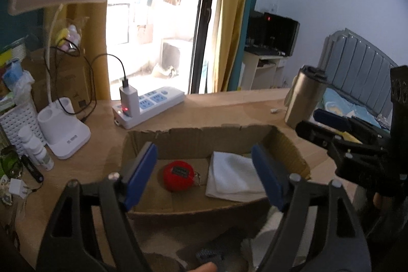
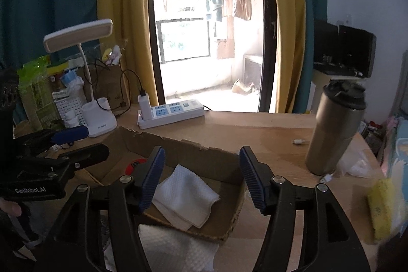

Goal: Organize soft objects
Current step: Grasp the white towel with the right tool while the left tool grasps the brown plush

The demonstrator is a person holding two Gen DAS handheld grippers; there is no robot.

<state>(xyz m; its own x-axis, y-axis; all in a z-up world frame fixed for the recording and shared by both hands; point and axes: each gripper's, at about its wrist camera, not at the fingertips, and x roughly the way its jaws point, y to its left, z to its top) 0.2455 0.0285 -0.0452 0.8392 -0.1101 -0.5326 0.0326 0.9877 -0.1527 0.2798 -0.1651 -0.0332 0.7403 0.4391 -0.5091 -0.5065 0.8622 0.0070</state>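
A shallow cardboard box [image 1: 193, 135] [image 2: 142, 142] lies on the wooden desk. Inside it lie a folded white cloth [image 1: 233, 176] [image 2: 185, 195] and a round red soft object [image 1: 178, 176] with a keyring, partly seen in the right wrist view [image 2: 134, 165]. My left gripper [image 1: 204, 175] is open and empty, above the box's near side. My right gripper [image 2: 201, 177] is open and empty over the box's right part; it also shows in the left wrist view [image 1: 329, 134]. Another white cloth [image 2: 176, 249] lies in front of the box. A yellow soft object [image 2: 382, 210] lies at the right.
A steel tumbler [image 2: 334, 129] [image 1: 303, 98] stands right of the box. A power strip [image 1: 150, 106] [image 2: 173, 111] with a charger lies behind it. A white desk lamp [image 1: 63, 129] [image 2: 99, 116], small bottles [image 1: 35, 147] and a white basket [image 1: 15, 119] crowd the left.
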